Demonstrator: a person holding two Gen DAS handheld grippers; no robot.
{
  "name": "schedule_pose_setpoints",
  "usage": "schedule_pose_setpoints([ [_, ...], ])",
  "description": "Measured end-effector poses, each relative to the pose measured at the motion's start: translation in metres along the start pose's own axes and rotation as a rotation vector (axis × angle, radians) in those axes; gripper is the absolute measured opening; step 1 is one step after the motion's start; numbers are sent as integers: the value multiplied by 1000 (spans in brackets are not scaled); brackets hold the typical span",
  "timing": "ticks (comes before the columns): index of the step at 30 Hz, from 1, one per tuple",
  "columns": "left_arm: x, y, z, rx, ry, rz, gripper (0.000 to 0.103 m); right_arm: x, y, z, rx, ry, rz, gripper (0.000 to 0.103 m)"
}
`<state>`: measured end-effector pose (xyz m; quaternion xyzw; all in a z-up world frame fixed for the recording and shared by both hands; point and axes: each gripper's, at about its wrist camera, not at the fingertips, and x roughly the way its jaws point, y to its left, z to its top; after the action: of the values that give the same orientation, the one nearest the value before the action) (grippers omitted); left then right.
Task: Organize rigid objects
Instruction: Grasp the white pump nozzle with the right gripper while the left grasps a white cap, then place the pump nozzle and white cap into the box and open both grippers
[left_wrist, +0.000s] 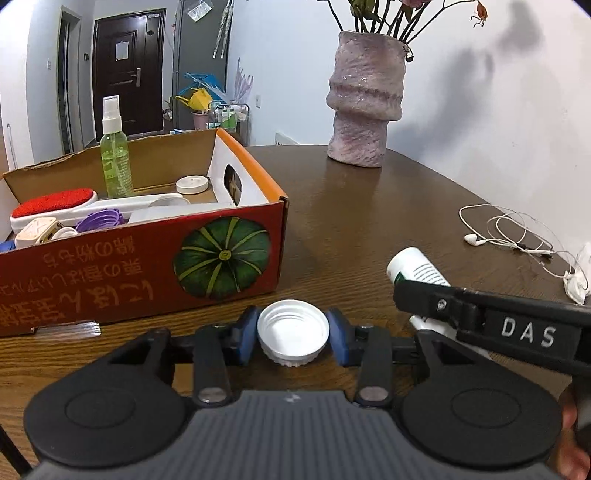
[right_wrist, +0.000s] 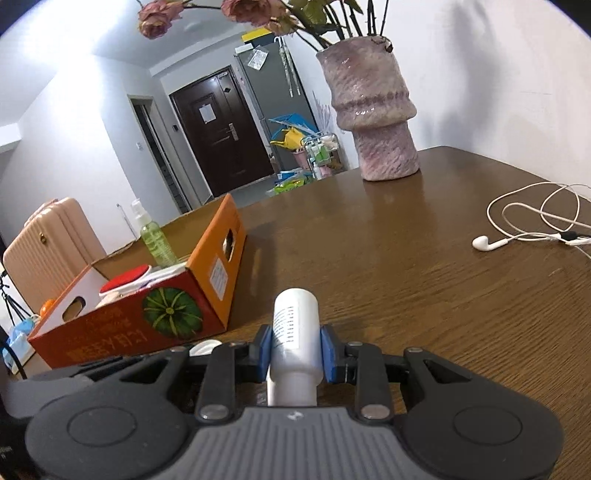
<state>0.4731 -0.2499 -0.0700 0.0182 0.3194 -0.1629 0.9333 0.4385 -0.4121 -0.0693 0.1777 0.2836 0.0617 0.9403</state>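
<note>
My left gripper (left_wrist: 293, 338) is shut on a white screw cap (left_wrist: 293, 332) that lies open side up on the brown table (left_wrist: 351, 229), a blue pad against each side. My right gripper (right_wrist: 295, 349) is shut on a white bottle (right_wrist: 295, 325) with printed text, held lengthwise and pointing forward. In the left wrist view the same bottle (left_wrist: 417, 267) shows at the right. A red and orange cardboard box (left_wrist: 147, 273) with a pumpkin picture stands just beyond the cap, to the left. It holds a green spray bottle (left_wrist: 116, 162), a red-topped brush (left_wrist: 51, 203) and several small items.
A pink textured vase (left_wrist: 364, 103) with dried flowers stands at the back of the table by the wall. White earphones (left_wrist: 517, 236) lie tangled at the right. A clear plastic strip (left_wrist: 70, 328) lies before the box. A pink suitcase (right_wrist: 48, 251) stands beyond the table's left side.
</note>
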Motion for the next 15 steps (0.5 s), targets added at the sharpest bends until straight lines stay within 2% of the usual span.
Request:
schedule_pose_setpoints([
  [4,-2,3,-2,-21,-9,10,40,0,1,-1,2,12,9,27],
  [7,-10,4,-4,-4,-37,57,40,-7,0,0,6,-20,39,27],
  [8,-20,3,-8,22,-58,98,40,-8,-3,0,18,-23,38,27],
  [10,-44,6,-15,31,-77,124,40,-7,-7,0,36,-22,24,27],
  [13,-94,24,-34,-31,-89,126,40,-4,-9,0,38,-25,2,27],
  [15,-128,38,-50,-58,-104,172,40,-1,-6,-2,21,-23,-5,27],
])
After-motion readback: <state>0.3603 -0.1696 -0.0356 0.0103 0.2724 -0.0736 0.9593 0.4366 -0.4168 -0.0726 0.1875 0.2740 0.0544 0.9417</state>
